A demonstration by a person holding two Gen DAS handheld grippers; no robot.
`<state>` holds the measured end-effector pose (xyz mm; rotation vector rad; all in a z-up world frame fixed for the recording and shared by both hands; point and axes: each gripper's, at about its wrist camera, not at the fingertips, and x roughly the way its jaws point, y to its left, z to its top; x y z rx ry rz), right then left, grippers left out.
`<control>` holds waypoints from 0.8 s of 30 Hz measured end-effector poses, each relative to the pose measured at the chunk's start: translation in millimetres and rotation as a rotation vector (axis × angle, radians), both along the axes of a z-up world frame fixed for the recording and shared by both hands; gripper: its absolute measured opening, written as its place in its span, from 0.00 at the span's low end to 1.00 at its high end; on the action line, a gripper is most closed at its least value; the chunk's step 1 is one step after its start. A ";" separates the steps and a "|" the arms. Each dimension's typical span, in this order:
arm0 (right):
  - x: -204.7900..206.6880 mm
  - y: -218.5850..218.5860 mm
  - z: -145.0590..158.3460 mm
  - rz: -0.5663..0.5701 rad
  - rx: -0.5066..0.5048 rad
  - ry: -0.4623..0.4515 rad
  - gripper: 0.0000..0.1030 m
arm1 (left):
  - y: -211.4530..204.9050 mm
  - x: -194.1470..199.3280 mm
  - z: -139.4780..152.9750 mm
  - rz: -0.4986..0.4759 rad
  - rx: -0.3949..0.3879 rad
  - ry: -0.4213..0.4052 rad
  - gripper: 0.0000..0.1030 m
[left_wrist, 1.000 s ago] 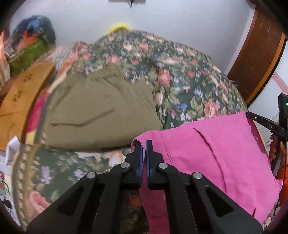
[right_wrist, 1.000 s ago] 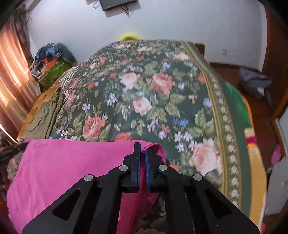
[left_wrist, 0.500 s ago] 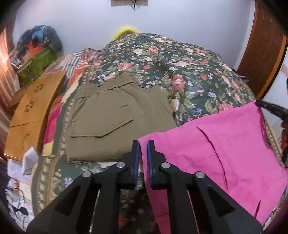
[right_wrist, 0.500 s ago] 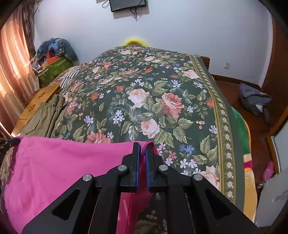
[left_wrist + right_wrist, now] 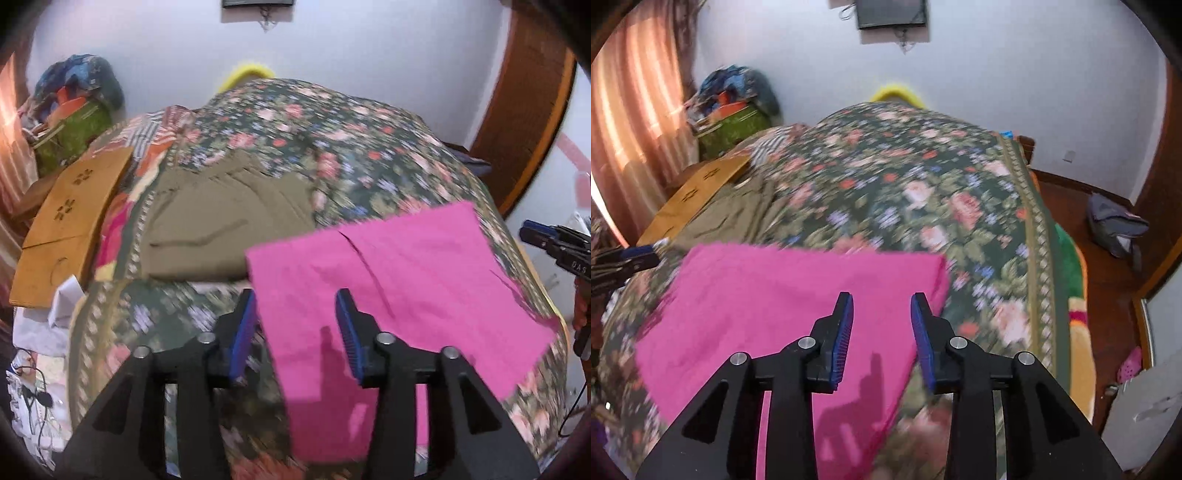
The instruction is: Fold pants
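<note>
Both claws apart, empty: left gripper, right gripper. Pink pants lie under, ahead of both. Risk: overhanging part slides off bed, undoing fold.

The pants are of one plain pink colour, bright like magenta. The bed cover is dark green with pink, red and white roses and small blue flowers, and its border has a row of pale diamond shapes on olive. A second folded garment is plain khaki olive. The left tool and the right tool are black with blue ribbed pads. The board at the left edge of the bed is yellow-brown wood colour.
</note>
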<state>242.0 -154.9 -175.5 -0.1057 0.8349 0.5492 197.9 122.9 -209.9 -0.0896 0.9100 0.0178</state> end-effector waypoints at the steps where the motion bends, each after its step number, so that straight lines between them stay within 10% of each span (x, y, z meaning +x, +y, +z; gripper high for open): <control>1: -6.0 0.4 -0.5 0.011 -0.002 0.007 0.29 | -5.8 -4.8 -1.9 -0.008 -0.003 0.005 0.52; 12: -86.0 -1.0 -37.2 0.085 -0.112 0.082 0.31 | -24.8 -57.6 -35.9 0.034 0.024 0.086 0.66; 24: -108.8 2.0 6.0 0.076 -0.038 -0.033 0.45 | 6.9 -96.8 -21.8 0.172 -0.226 0.092 0.91</control>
